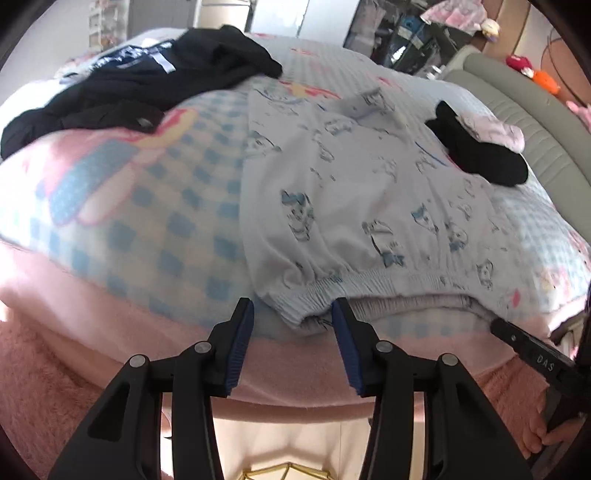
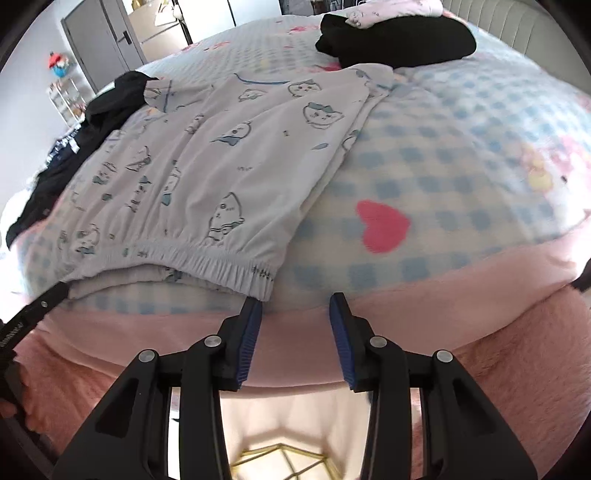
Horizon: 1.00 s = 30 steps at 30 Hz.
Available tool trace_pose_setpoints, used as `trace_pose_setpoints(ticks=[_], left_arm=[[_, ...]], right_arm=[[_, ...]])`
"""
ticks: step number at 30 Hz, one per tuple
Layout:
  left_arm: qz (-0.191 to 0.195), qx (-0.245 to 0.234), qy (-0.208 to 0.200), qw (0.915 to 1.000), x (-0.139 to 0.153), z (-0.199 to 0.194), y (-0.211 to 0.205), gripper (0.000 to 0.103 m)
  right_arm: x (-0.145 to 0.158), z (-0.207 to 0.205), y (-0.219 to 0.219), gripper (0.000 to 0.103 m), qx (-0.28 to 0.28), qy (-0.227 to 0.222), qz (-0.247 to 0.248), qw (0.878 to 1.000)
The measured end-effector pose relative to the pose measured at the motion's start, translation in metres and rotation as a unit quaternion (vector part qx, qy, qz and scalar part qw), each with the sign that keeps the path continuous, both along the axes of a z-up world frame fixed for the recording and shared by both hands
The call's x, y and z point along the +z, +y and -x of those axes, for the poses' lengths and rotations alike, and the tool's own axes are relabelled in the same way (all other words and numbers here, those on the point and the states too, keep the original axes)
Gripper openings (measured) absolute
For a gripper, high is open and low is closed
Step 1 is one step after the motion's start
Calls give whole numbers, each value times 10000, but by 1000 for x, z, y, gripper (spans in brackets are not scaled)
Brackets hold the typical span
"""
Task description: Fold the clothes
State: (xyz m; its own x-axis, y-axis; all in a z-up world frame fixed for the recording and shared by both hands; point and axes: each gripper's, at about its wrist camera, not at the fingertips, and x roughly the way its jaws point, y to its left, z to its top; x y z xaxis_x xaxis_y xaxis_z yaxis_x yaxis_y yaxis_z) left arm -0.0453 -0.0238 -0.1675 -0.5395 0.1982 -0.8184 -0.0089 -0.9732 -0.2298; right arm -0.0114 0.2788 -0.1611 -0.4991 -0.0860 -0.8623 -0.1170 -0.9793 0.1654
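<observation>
1. Bed point(image 1: 155, 206) carried the printed pants point(image 1: 332, 206), laid flat with the waistband point(image 2: 207, 258) at the bed's near edge.
2. Black clothes point(image 1: 122, 92) sat further back on the bed, behind the pants.
3. Left gripper point(image 1: 291, 314): jaws apart around the waistband's left corner, not pinching it.
4. Right gripper point(image 2: 295, 306): jaws apart, just off the waistband's right corner.
5. Step looked like the pre-grasp for a fold; next move calls for closing on both corners.

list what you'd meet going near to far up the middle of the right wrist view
right gripper with open jaws → pink blanket edge → pyjama waistband → pyjama bottoms → black folded clothes → pale printed garment on top of them
</observation>
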Motion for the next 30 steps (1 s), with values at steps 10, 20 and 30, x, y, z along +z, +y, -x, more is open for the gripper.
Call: trace_pose_setpoints(ticks=[10,20,30], left_arm=[[465,209,210,9985,3,0,-1,32],[403,-1,559,9976,31,-12,6,10],[263,174,-544,9980,-14,-5,-6,10]], right_arm=[[4,19,-7,25,-73,117,-127,9998],[35,-2,-15,6,192,657,-280,9973],[-1,-9,-11,6,92,-199,-114,9997]])
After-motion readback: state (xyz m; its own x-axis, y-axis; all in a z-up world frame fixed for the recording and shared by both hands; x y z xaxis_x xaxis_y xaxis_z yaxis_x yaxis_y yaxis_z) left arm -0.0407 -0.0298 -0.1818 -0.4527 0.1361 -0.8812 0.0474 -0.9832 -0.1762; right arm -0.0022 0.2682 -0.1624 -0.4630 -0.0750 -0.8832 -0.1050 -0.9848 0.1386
